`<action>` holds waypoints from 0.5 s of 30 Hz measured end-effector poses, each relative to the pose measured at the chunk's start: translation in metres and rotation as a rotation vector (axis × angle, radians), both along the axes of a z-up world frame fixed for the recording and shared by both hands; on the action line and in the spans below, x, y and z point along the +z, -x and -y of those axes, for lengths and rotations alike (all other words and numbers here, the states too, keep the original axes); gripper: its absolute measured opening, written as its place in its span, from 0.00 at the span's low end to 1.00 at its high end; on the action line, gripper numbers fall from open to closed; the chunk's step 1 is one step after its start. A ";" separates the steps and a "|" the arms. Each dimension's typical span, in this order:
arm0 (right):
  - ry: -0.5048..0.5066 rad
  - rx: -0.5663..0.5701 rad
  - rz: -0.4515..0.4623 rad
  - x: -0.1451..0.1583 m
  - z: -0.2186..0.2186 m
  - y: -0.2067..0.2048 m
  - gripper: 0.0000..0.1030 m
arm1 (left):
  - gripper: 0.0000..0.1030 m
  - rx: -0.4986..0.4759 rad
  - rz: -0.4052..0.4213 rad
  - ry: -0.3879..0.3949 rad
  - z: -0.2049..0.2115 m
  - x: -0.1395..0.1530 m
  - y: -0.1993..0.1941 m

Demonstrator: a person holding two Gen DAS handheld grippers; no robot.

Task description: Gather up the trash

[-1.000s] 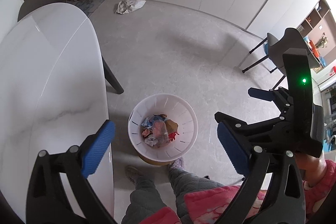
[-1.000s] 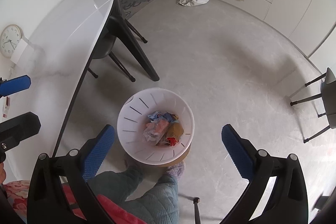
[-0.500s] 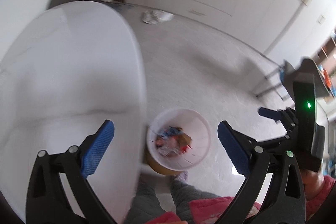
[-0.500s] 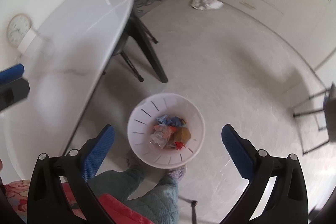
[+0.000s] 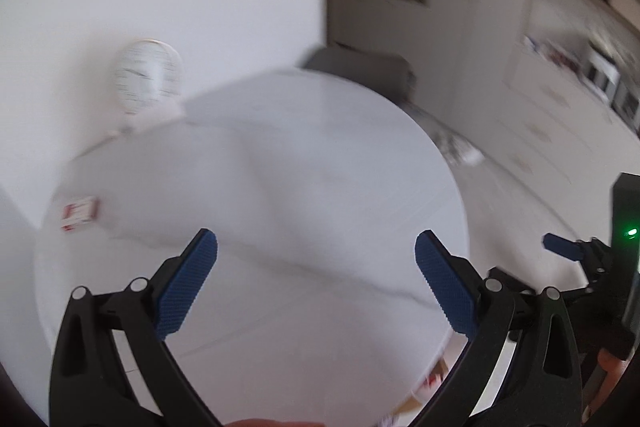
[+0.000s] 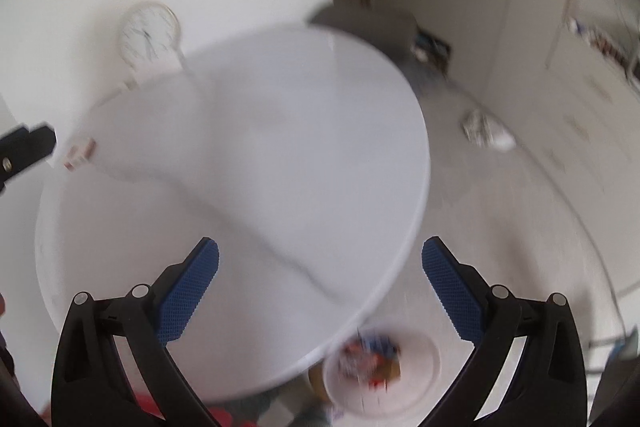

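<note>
Both grippers were held up over the white marble table (image 5: pixel 280 211), and both were empty. On the left gripper (image 5: pixel 316 283) the blue-padded fingers (image 5: pixel 188 283) were spread wide with nothing between them. The right gripper (image 6: pixel 320 287) looked the same, its blue pads (image 6: pixel 452 295) far apart over the table's near edge. In the left wrist view the right gripper also showed at the far right, a green light on its body.

Everything was smeared by motion, so small details were hard to make out. The white trash bin (image 6: pixel 424 379) stood on the floor just past the table's rim, partly tucked under it, with crumpled colourful wrappers (image 6: pixel 368 355) inside. On the far left part of the table lay a small red-and-white packet (image 5: pixel 80 213), well apart from either gripper. A round clock (image 6: pixel 148 33) leaned against the wall at the back of the table. Out on the grey floor (image 6: pixel 500 227), near the cabinets, lay a crumpled whitish bundle (image 6: pixel 486 131). A dark chair back (image 6: pixel 364 23) showed behind the table's far edge.
</note>
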State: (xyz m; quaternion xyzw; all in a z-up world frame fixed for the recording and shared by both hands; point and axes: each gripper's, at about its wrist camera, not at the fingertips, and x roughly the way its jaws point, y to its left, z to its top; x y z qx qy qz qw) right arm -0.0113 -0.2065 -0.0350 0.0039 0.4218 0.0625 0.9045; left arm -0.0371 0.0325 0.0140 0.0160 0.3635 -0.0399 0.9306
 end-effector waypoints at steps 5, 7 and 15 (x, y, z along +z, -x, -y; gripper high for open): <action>-0.036 0.018 0.153 0.075 -0.021 -0.012 0.98 | 0.92 0.134 0.117 -0.007 -0.038 0.053 0.006; -0.045 0.013 0.214 0.107 -0.025 -0.011 0.98 | 0.92 0.154 0.153 0.003 -0.044 0.074 0.009; -0.041 0.000 0.361 0.168 -0.025 0.011 0.98 | 0.92 0.198 0.205 0.098 -0.054 0.124 0.016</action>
